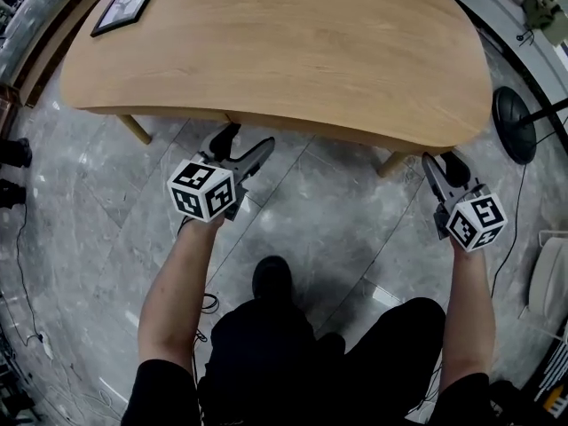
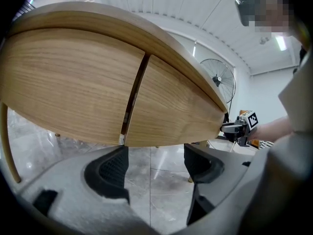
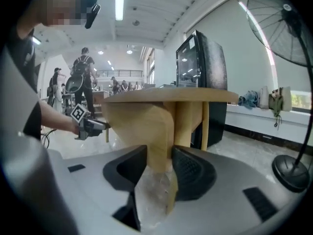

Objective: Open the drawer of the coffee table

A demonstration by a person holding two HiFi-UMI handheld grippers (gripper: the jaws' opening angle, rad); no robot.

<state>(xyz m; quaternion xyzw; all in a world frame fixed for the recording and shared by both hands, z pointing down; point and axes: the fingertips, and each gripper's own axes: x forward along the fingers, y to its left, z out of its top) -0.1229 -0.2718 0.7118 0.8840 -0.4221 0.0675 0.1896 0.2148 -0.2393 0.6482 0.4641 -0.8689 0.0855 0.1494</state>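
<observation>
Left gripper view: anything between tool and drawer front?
Nothing, by the left gripper view: the left tool, jaws open, sits just below the light wooden drawer front; only grey marble floor shows between them.

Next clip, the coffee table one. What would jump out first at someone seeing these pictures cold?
The big oval wooden table fills the upper head view, with a framed picture at its far left edge. At its near edge the left tool hangs open just below the seam between two front panels. The right tool grips the end of the wooden apron.
</observation>
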